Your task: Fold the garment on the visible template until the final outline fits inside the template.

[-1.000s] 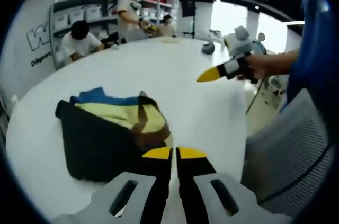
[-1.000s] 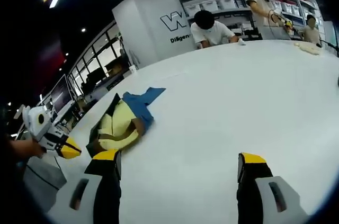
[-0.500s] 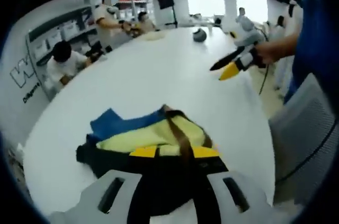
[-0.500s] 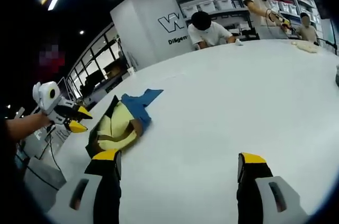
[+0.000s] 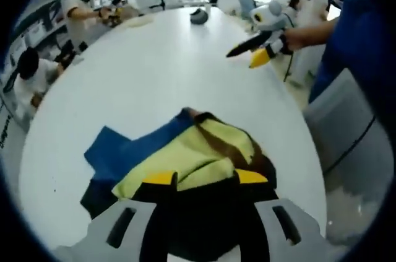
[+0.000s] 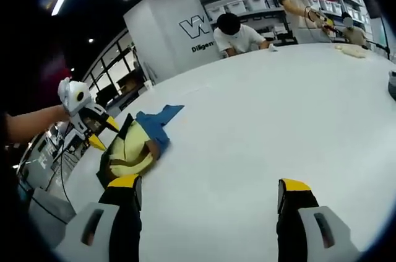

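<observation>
A crumpled garment (image 5: 185, 157) in blue, yellow, brown and black lies on the white table (image 5: 154, 70). My left gripper (image 5: 206, 178) hovers open right over its near black part, yellow tips spread apart with nothing held between them. In the right gripper view the same garment (image 6: 139, 144) sits at the left, with the left gripper (image 6: 104, 134) held by a hand just above its edge. My right gripper (image 6: 209, 184) is open wide over bare table, well away from the cloth. It also appears open in the left gripper view as the right gripper (image 5: 246, 56), held aloft by a hand.
A grey mesh chair (image 5: 352, 126) stands by the table's edge. A small dark object (image 5: 199, 16) rests at the far end of the table. People (image 6: 238, 33) work along the far side, in front of shelves (image 6: 247, 5) with boxes.
My left gripper went from shut to open and moved in over the garment. The right gripper stayed open and roughly in place.
</observation>
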The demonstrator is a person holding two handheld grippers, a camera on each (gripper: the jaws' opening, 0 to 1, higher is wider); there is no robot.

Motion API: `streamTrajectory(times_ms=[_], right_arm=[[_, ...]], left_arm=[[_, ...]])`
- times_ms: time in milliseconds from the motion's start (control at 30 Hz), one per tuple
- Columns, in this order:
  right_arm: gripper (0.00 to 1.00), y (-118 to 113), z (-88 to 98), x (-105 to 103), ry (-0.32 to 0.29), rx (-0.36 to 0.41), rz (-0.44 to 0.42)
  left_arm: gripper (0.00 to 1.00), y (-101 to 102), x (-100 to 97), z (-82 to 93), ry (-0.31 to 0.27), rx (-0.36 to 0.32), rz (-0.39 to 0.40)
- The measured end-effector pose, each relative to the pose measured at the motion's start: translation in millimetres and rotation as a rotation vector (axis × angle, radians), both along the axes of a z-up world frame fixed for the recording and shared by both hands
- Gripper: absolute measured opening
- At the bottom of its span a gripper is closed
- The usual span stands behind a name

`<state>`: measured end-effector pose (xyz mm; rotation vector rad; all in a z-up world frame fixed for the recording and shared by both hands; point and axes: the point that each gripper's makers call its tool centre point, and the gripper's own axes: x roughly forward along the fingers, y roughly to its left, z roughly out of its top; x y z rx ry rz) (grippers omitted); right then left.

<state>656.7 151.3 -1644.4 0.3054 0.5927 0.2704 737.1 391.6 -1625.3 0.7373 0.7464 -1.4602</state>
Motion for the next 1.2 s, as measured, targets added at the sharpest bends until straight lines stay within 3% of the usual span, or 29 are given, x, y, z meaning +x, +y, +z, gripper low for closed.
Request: streamTrajectory(times_ms=[233,500,567,633,700,833,967,1200], right_arm=[[0.91,-6,-1.8,3,0.005,0.003,-0.015],[0.91,3,-5.8,6,0.013,0.012,-0.003],[0.91,4,-4.9,9,0.013,0.014,0.002],[0.91,6,-3.9,9,0.011,0.014,0.006],[0.91,6,-3.5,9,0.01,0.013,0.009],[0.91,6,-2.3,9,0.01,0.01,0.008],[0.91,2,-1.1,9,0.009,0.009,-0.001],[0.91,-1,-3.0,7,0.012,0.012,-0.014]], left_arm=[[0.23,14,-3.1,-9.8,0.044,0.075,-0.036],[0.19,29,-0.7,-18.1,0.013,0.127,-0.062],[0.26,29,2.2,-18.6,-0.01,0.121,-0.065],[0.38,17,7.2,-12.7,-0.067,0.068,-0.058],[0.46,11,5.7,-10.7,-0.072,0.052,-0.055],[0.52,3,-0.9,-17.7,-0.098,0.082,-0.107],[0.45,6,-3.9,-23.7,-0.074,0.117,-0.103],[0.33,16,-3.1,-23.1,-0.095,0.15,-0.102]])
